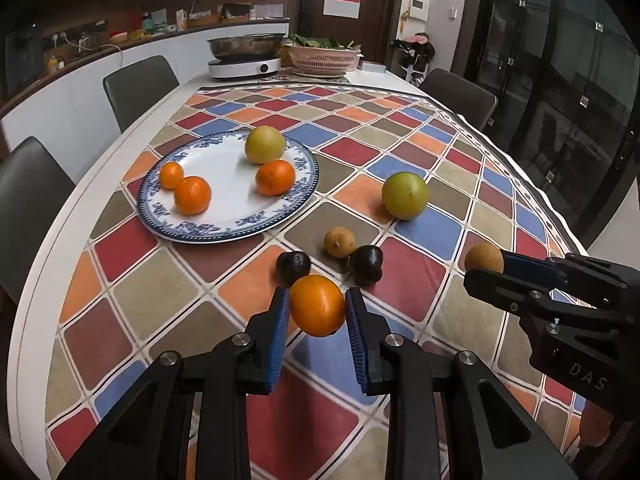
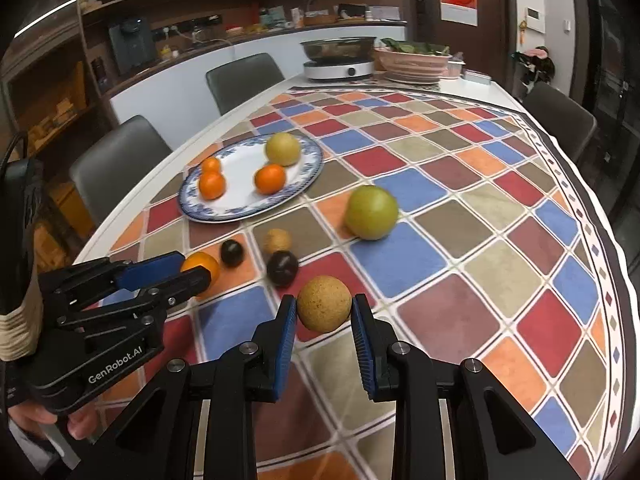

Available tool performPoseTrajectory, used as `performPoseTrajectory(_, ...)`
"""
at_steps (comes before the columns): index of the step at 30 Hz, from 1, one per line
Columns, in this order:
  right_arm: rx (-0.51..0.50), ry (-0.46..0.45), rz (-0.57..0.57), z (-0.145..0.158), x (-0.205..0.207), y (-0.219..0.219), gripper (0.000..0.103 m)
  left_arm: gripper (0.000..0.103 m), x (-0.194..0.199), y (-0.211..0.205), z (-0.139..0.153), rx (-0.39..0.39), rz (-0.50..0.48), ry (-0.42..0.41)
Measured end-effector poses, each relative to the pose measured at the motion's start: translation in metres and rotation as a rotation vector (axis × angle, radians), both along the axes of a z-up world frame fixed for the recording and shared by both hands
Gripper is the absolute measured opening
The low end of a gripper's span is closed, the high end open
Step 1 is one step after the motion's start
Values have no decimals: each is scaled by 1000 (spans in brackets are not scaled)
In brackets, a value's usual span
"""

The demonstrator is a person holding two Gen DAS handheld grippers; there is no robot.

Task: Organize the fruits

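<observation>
My left gripper [image 1: 317,295] is shut on a small orange [image 1: 317,308], held just above the checked tablecloth. My right gripper [image 2: 324,305] is shut on a round tan fruit [image 2: 324,310], also off the cloth. Each shows in the other view: the right gripper [image 1: 486,270] with its tan fruit [image 1: 483,257], the left gripper [image 2: 196,267] with its orange [image 2: 202,261]. A blue-rimmed plate [image 1: 224,166] ahead to the left holds three oranges and a yellow-green fruit [image 1: 265,145]. On the cloth lie a green fruit [image 1: 405,195], a tan fruit [image 1: 340,242] and two dark fruits [image 1: 293,267] [image 1: 366,263].
At the far end of the table stand an induction cooker with a steel pot [image 1: 245,62] and a pink basket of greens [image 1: 323,58]. Grey chairs [image 1: 138,88] line the left side and one [image 1: 460,94] the far right. The cloth's right edge hangs over the table.
</observation>
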State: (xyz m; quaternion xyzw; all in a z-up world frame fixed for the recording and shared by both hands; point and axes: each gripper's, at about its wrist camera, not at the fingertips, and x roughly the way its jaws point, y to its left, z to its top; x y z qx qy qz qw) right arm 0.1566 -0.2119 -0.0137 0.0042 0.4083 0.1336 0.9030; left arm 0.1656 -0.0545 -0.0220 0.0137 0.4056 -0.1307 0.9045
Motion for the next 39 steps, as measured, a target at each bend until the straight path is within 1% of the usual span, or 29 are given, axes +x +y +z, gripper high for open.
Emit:
performPoseTrajectory(6,4,0,43,4,-4,16,29,28,-7,13,8,-5,8,-21)
performPoseTrajectory(10,11,2,70,6,-1,24,29,27,-4,21,13,5,12,-33)
performPoseTrajectory(15,18,-4,105,11,14,37,29,25,8,30,18,11,14,-41)
performPoseTrajectory(19,30,1,125,17,36,47,29,22,24,39,23,10,19,-47)
performPoseTrajectory(21,34,6,133,19,47,51,29,20,34,42,26,9,17,-51)
performPoseTrajectory(22,37,9,143,20,55,54,29,16,39,43,27,8,17,-52)
performPoseTrajectory(23,36,10,147,20,60,57,29,3,45,45,27,5,16,-54)
performPoseTrajectory(26,35,14,165,22,80,66,29,2,67,53,25,-13,23,-38)
performPoseTrajectory(29,34,16,170,25,99,73,29,2,79,59,20,-17,34,-24)
performPoseTrajectory(35,15,6,200,27,124,93,29,2,88,72,14,-2,55,-10)
performPoseTrajectory(39,3,26,229,23,142,110,29,3,94,86,7,14,73,26)
